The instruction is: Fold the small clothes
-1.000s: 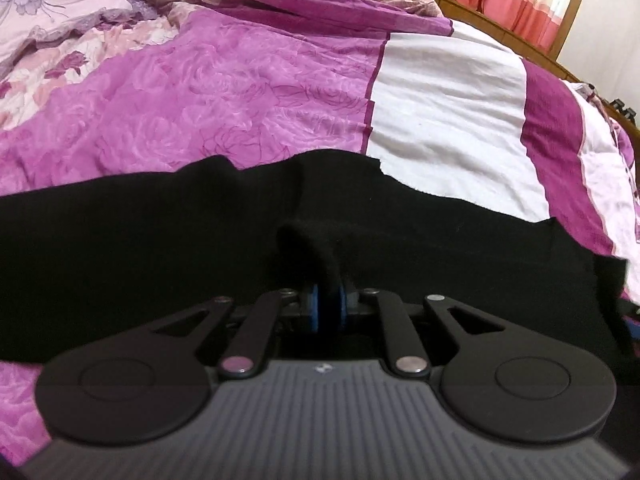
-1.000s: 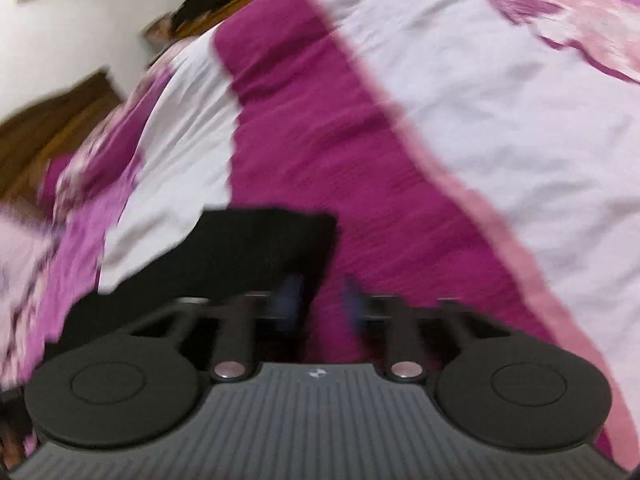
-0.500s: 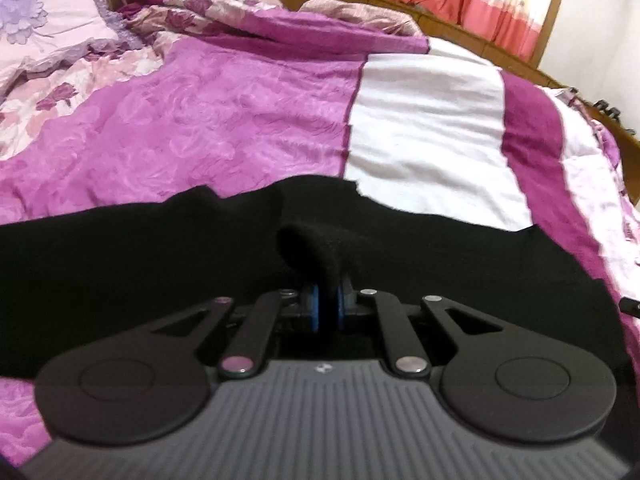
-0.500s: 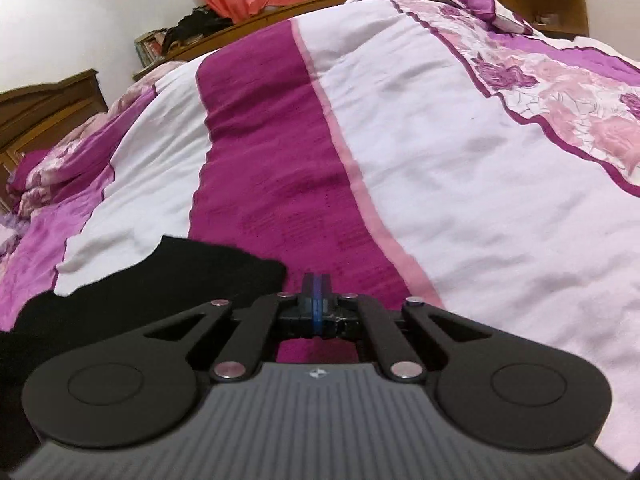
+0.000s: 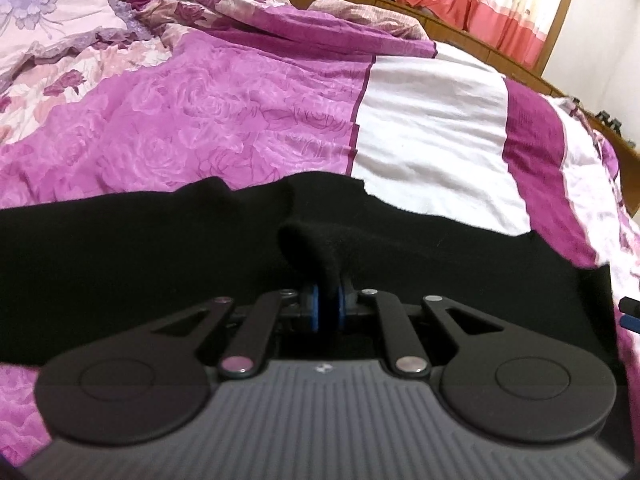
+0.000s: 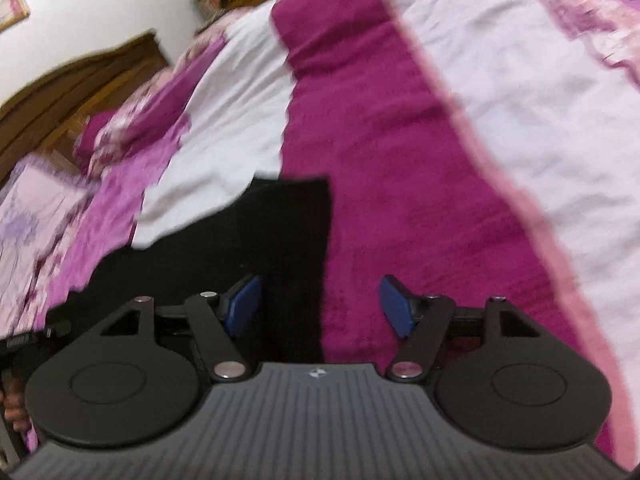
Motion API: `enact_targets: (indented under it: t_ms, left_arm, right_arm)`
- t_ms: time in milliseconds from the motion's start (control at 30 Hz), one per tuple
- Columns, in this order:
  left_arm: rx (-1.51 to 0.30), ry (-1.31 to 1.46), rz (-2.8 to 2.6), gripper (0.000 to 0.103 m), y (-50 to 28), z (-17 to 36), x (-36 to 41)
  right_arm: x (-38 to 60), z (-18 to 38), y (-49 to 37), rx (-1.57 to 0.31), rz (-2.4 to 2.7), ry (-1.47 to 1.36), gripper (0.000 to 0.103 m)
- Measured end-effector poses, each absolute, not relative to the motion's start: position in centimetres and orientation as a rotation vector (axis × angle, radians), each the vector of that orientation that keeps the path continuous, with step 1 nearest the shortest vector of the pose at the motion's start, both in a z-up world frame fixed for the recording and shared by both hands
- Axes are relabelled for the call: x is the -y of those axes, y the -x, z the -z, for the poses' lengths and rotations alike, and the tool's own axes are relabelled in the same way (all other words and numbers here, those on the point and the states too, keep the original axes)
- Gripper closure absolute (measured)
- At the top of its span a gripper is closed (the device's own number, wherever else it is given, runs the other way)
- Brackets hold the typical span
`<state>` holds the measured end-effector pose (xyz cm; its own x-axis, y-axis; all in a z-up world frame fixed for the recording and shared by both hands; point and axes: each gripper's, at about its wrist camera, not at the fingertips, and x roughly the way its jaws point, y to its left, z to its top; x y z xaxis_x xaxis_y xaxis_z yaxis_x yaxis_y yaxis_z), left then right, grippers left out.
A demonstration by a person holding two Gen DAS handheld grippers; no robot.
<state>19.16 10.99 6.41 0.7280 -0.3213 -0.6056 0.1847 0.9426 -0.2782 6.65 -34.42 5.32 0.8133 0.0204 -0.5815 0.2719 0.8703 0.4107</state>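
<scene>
Black garment lies spread across the near part of the bed. Left gripper: fingers clamped on a raised pinch of its cloth, apparently to lift a fold. Right gripper: fingers opening, wide apart, straddling the garment's right edge without pressing it. Beyond lie a crumpled floral quilt, a pillow and curtains; nothing obstructs.

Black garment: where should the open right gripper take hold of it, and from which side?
Best guess: the free corner of the black garment, lying flat on the magenta stripe. Its straight edge runs between the right gripper's opening jaws, so come from above, straddling that edge, and pinch near the corner. The left gripper already pinches a raised fold.
</scene>
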Motion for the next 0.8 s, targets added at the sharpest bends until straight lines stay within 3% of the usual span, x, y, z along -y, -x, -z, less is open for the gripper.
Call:
enact_targets:
  t_ms: [100, 233, 267, 300, 367, 533, 800]
  left_arm:
    - [-0.697, 0.242, 0.282, 0.092, -19.1, -6.7, -11.2]
    - [-0.691, 0.248, 0.284, 0.092, -19.0, -6.9, -10.8]
    - [-0.687, 0.238, 0.284, 0.092, -19.0, -7.0, -10.7]
    - [-0.685, 0.232, 0.286, 0.092, -19.0, -7.0, -10.6]
    - [-0.682, 0.226, 0.288, 0.092, -19.0, -7.1, -10.4]
    - [-0.683, 0.244, 0.311, 0.092, -18.9, -7.4, -10.0]
    - [-0.822, 0.171, 0.252, 0.089, -20.2, -4.4, -8.8]
  right_arm:
    - [34.2, -6.0, -6.5, -0.62, 0.072, -0.497, 0.018]
    - [32.7, -4.0, -7.8, -0.736, -0.003, -0.495, 0.017]
    - [32.2, -3.7, -8.0, -0.743, 0.034, -0.434, 0.028]
    - [31.8, -3.3, -8.1, -0.751, 0.09, -0.371, 0.071]
    - [31.7, -3.7, -7.8, -0.754, 0.095, -0.347, 0.096]
    - [32.1, -6.9, -5.9, -0.623, 0.116, -0.288, 0.099]
    - [34.2, -2.8, -7.3, -0.739, 0.204, -0.368, 0.099]
